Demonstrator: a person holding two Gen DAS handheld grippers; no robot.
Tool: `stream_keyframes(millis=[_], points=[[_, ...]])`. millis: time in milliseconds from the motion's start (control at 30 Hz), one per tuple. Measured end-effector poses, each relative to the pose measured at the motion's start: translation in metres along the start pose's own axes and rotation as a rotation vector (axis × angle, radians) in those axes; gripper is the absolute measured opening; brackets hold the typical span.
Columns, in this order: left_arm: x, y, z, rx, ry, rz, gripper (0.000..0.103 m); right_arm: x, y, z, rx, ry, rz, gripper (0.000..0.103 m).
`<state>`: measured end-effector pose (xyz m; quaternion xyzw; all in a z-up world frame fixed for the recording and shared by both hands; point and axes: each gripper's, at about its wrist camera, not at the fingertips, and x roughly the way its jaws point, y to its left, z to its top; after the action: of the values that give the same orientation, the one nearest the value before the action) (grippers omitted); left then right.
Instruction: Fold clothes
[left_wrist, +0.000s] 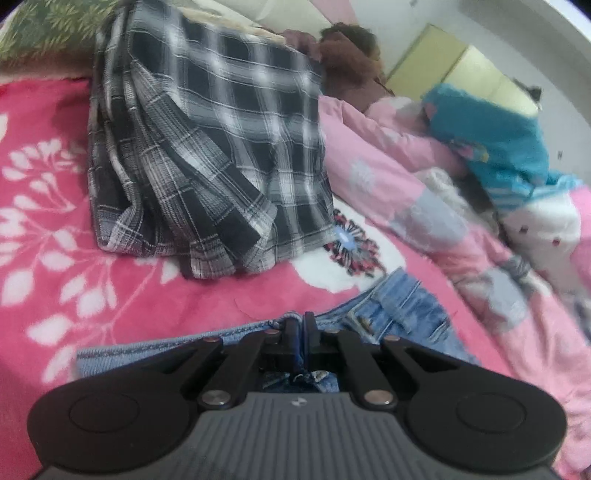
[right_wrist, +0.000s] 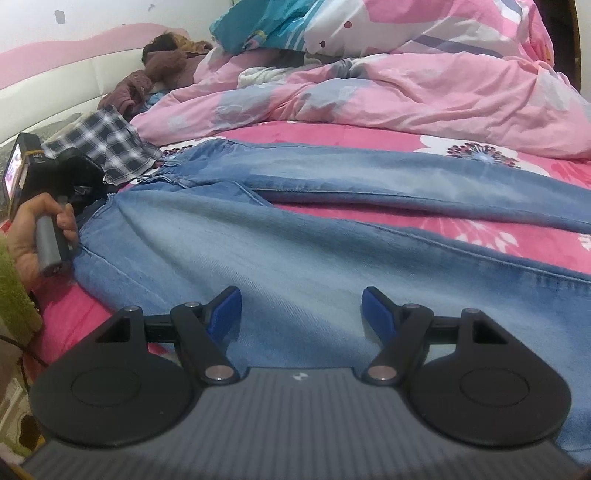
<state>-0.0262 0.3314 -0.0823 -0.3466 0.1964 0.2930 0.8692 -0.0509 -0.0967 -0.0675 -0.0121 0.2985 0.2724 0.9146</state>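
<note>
- Faded blue denim jeans (right_wrist: 295, 236) lie flat across the pink floral bed blanket (left_wrist: 55, 221).
- Left gripper (left_wrist: 299, 325) fingers are clamped on the waistband, anchoring it.
- Right gripper (right_wrist: 301, 306) fingers gape at six o'clock over a leg, ready to fold.
- Folded black-and-white plaid shirt (left_wrist: 207, 147) sits at eleven o'clock.

Jeans (right_wrist: 295, 236) are faded, soft denim with a visible twill weave. The bed blanket (left_wrist: 55, 258) looks fuzzy, like fleece. The plaid shirt (left_wrist: 207, 147), upper left, is thin woven cloth. Gripper arms are matt black plastic.
</note>
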Motion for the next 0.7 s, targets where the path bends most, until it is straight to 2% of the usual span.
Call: stream_keyframes(millis=[67,233,267,300,333,367,433,467,567,700], points=[[0.001,-0.001,0.001,0.034,0.027,-0.013,0.004,-0.001,-0.001,-0.001,0.009,-0.001,0.005,0.072],[-0.016,0.016,0.016,0.009,0.105,-0.155,0.008,-0.002,-0.003,-0.001,0.024,-0.007,0.024,0.072],[-0.021,0.018,0.018,0.009,0.112,-0.167,0.011,-0.002,-0.002,-0.001,0.022,-0.009,0.028,0.072],[-0.027,0.020,0.019,0.011,0.113,-0.174,0.026,-0.002,-0.002,0.000,0.019,-0.011,0.032,0.072],[-0.037,0.021,0.020,0.024,0.090,-0.160,0.036,-0.003,-0.001,0.000,0.016,-0.014,0.035,0.072],[-0.048,0.021,0.022,0.043,0.057,-0.151,0.050,-0.004,0.000,0.001,0.012,-0.018,0.039,0.072],[-0.070,0.026,0.027,0.088,0.006,-0.162,0.051,-0.006,0.003,0.002,0.002,-0.027,0.045,0.072],[-0.077,0.029,0.029,0.099,0.005,-0.162,0.052,-0.008,0.004,0.002,-0.003,-0.031,0.048,0.072],[-0.091,0.040,0.033,0.110,0.060,-0.132,0.052,-0.013,0.010,0.000,-0.019,-0.038,0.071,0.072],[-0.095,0.060,0.021,0.084,0.148,-0.086,0.052,-0.018,0.025,-0.003,-0.085,-0.041,0.128,0.072]])
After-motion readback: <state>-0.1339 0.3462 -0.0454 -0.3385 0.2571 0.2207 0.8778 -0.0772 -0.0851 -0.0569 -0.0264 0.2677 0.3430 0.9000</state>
